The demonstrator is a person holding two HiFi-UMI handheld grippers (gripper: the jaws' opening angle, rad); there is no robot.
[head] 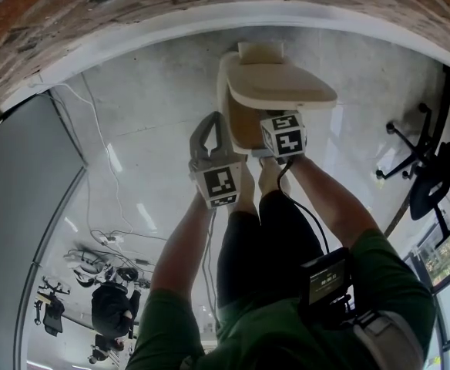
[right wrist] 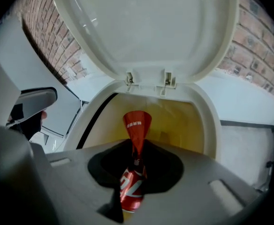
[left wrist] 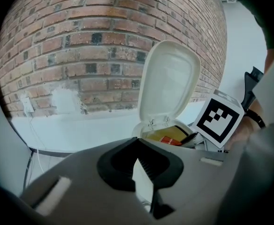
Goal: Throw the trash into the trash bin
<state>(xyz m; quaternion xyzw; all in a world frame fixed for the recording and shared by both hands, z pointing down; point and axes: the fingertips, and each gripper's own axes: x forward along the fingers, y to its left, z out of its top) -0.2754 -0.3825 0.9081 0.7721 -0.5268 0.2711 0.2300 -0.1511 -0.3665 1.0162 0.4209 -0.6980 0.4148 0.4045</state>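
Observation:
A cream trash bin (head: 229, 91) stands on the floor by the brick wall with its lid (head: 283, 87) swung up. My right gripper (head: 270, 151) is over the bin's mouth, shut on a crushed red can (right wrist: 136, 125). In the right gripper view the can sticks out past the jaws above the yellowish inside of the bin (right wrist: 184, 125), under the raised lid (right wrist: 146, 27). My left gripper (head: 208, 129) hangs just left of the bin, shut with nothing in it. The left gripper view shows the bin (left wrist: 148, 131), its lid (left wrist: 167, 86) and the red can (left wrist: 167, 138).
A brick wall (left wrist: 80, 46) runs behind the bin, with a wall socket (left wrist: 28, 104) low at the left. An office chair (head: 410, 149) stands at the right. Cables (head: 94, 206) and gear (head: 109, 284) lie on the floor at the left, near a grey partition (head: 17, 206).

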